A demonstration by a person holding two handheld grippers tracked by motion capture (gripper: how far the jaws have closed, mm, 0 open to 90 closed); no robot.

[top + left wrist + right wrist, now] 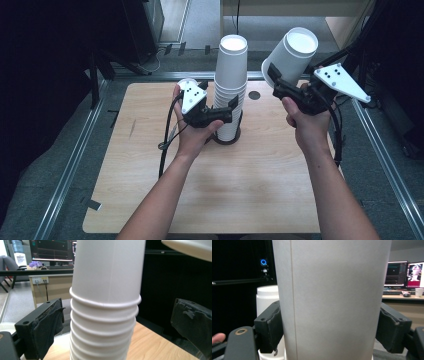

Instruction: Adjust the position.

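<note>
A tall stack of upturned white paper cups (231, 85) (105, 302) stands on a dark round base (227, 141) near the middle back of the wooden table (200, 200). My left gripper (231, 109) (120, 310) sits level around the lower half of the stack, open, with a gap between each pad and the cups. To the right and higher up, my right gripper (286, 80) (332, 325) is shut on a single white cup (292, 52) (332, 297), which is tilted in the air. The stack's top (265, 300) shows behind the held cup. The held cup's rim (190, 247) hangs above the stack's right side.
A small dark hole (254, 95) marks the table just right of the stack. Metal rails (75, 160) run along the table's sides and back. Dark equipment stands at the far left, and desks with monitors (51, 250) lie beyond.
</note>
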